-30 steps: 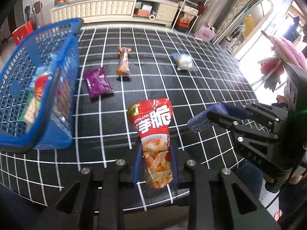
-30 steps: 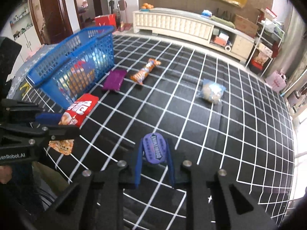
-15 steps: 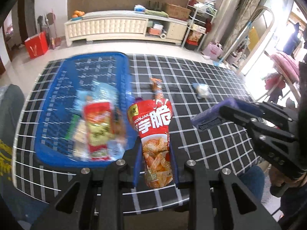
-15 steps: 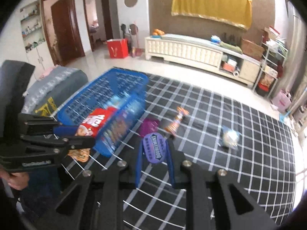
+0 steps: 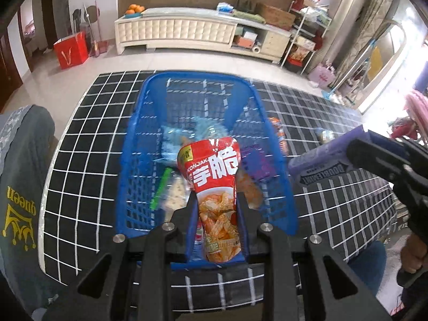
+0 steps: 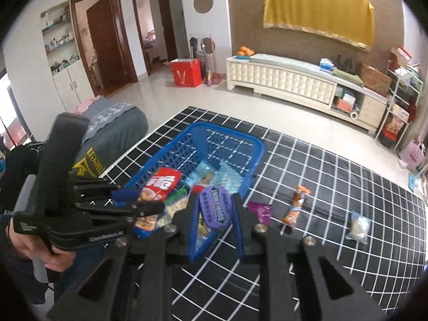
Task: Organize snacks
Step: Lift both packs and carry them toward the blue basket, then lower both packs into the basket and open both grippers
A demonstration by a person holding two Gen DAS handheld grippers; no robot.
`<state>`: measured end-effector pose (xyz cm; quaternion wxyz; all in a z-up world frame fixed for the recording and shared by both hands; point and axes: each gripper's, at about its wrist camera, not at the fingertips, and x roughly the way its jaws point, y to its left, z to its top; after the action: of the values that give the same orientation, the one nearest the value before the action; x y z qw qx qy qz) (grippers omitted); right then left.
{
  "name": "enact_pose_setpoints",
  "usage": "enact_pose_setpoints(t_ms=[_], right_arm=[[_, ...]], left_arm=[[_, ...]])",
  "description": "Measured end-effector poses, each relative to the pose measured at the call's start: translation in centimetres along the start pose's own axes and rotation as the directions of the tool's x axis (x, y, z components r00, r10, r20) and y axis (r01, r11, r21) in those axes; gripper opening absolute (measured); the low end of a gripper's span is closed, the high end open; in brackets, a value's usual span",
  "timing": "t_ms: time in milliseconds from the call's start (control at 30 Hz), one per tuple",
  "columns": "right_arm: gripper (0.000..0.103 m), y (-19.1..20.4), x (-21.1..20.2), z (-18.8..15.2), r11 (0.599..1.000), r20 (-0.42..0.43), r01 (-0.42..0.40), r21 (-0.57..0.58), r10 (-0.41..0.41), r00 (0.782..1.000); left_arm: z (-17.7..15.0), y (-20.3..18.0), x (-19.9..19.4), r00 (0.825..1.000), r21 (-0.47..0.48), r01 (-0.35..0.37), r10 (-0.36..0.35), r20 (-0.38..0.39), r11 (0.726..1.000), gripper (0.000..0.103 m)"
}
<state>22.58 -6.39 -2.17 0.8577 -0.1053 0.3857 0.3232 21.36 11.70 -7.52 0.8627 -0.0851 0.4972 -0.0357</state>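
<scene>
- Carrying two snacks at once: left gripper (image 5: 217,211) clamped on the red konjac snack bag (image 5: 214,176), right gripper (image 6: 216,214) clamped on the purple gum pack (image 6: 215,208).
- Held by the lower end, so the red konjac snack bag stands up ahead of the jaws and hangs above the blue basket (image 5: 133,144); judged ready for a drop once the jaws part.
- Gripped flat between the pads, label facing up; positioned over the near corner of the blue basket (image 6: 256,157), probably for release alongside the bag.
- Placed on the checked tablecloth (image 5: 80,139), holding several packets already; collection point for the task.
- Shown by the left wrist view only: the basket interior head-on and the bag directly above it; right gripper (image 5: 345,157) entering from the right edge, pack end visible.
- Shown by the right wrist view only: snacks not yet collected on the checked tablecloth (image 6: 334,187), namely a small purple packet (image 6: 260,211), an orange wrapped bar (image 6: 295,206) and a clear wrapped bun (image 6: 359,226), all well apart from the basket except the purple packet just beside it.
- Also shown there: left gripper (image 6: 139,200) from the side, with the person's hand (image 6: 34,243) on its grip.
</scene>
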Motion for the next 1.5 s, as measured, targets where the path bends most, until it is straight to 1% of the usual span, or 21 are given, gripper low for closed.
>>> enact_pose_setpoints(t_ms=[133,367,400,467,533,567,600,800,967,1067,1167,1233,1333,1500], right_arm=[[0.027,1.0,2.0,0.3,1.0,-0.044,-0.006,-0.023,0.005,0.999],[0.027,1.3,4.8,0.1,1.0,-0.104,-0.01,-0.006,0.009,0.994],[0.027,1.3,5.0,0.1,1.0,-0.11,-0.011,-0.005,0.01,0.994],[0.027,1.4,5.3,0.0,1.0,-0.12,-0.012,-0.009,0.011,0.993],[0.027,1.3,5.4,0.0,1.0,-0.123,-0.012,-0.008,0.011,0.992],[0.027,1.2,5.4,0.0,1.0,-0.124,-0.013,-0.006,0.012,0.992],[0.027,1.3,5.5,0.1,1.0,-0.125,-0.014,-0.005,0.014,0.992],[0.027,1.9,4.8,0.6,1.0,-0.13,-0.007,-0.029,0.003,0.992],[0.027,2.2,5.2,0.9,1.0,-0.181,0.013,-0.023,-0.017,0.983],[0.027,1.9,6.2,1.0,0.999,-0.243,0.025,0.024,-0.019,0.97],[0.027,1.7,7.7,0.7,0.998,-0.308,0.042,0.045,-0.026,0.951],[0.027,1.5,8.7,0.4,0.997,-0.342,0.046,0.065,-0.021,0.94],[0.027,1.5,9.6,0.0,0.996,-0.375,0.034,0.083,-0.001,0.927],[0.027,2.2,10.7,-0.5,0.997,-0.413,0.06,0.05,-0.034,0.91]], left_arm=[[0.4,1.6,1.7,0.999,0.001,-0.001,0.001,-0.046,1.0,0.024],[-0.1,2.8,3.3,0.997,0.003,-0.016,0.016,-0.077,1.0,0.027],[-0.2,2.8,3.5,0.997,0.007,-0.02,0.021,-0.081,1.0,0.034],[-0.3,2.7,3.7,0.995,0.007,-0.035,0.035,-0.094,0.999,0.042],[-0.2,2.7,3.6,0.995,0.01,-0.035,0.036,-0.09,0.999,0.048],[-0.2,2.7,3.5,0.996,0.008,-0.03,0.03,-0.089,1.0,0.056],[-0.1,2.6,3.2,0.996,0.005,-0.031,0.031,-0.083,1.0,0.06],[0.1,2.9,0.9,0.999,-0.037,-0.031,0.03,-0.026,0.999,0.06],[-0.2,3.3,-0.7,0.999,-0.047,-0.045,0.045,0.001,0.998,0.061],[-0.3,3.7,-1.5,0.998,-0.047,-0.052,0.053,0.021,0.998,0.061],[-0.3,4.0,-1.5,0.997,-0.025,-0.065,0.066,0.041,0.998,0.061],[-0.2,4.1,-1.0,0.997,-0.009,-0.075,0.075,0.03,0.997,0.061],[-0.2,4.3,-0.5,0.996,0.003,-0.082,0.082,0.022,0.997,0.061],[-0.3,4.6,0.0,0.997,-0.003,-0.071,0.071,0.016,0.998,0.061]])
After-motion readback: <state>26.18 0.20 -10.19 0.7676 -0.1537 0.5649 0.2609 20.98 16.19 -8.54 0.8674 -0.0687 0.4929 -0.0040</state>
